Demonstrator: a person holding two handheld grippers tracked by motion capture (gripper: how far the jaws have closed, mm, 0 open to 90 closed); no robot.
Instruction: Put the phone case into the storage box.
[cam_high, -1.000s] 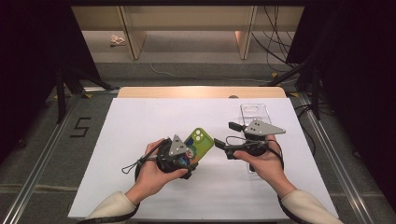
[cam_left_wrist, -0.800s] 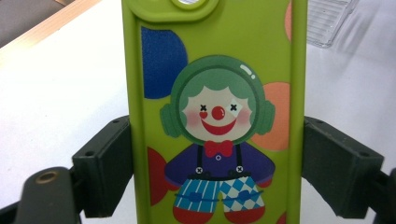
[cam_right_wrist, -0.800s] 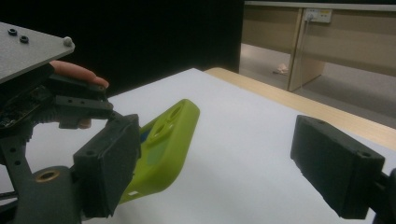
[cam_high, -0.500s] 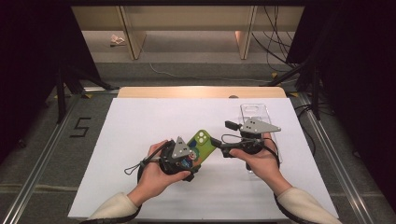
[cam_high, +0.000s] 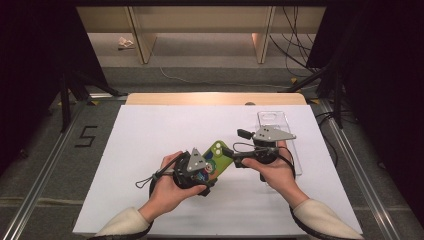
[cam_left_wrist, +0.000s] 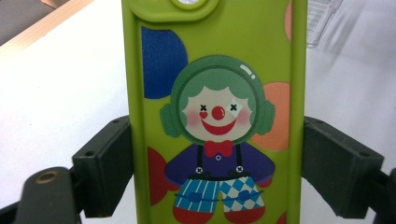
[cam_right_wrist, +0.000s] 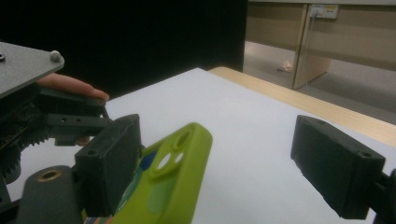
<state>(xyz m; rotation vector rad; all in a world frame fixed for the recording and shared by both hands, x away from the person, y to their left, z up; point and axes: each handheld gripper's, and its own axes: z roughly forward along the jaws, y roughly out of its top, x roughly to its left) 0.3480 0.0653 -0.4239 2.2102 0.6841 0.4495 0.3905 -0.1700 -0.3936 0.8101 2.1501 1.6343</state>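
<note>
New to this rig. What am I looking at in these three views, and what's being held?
A person holds a hand-held two-jaw tool in each hand; there is no robot arm. One picture looks down from above the white table; the other two come from cameras riding on each tool.

The left tool clamps a green phone case with a clown print by its long edges. The right tool stands open around the case's camera end without squeezing it. A clear phone case lies on the table beyond the right hand.
</note>
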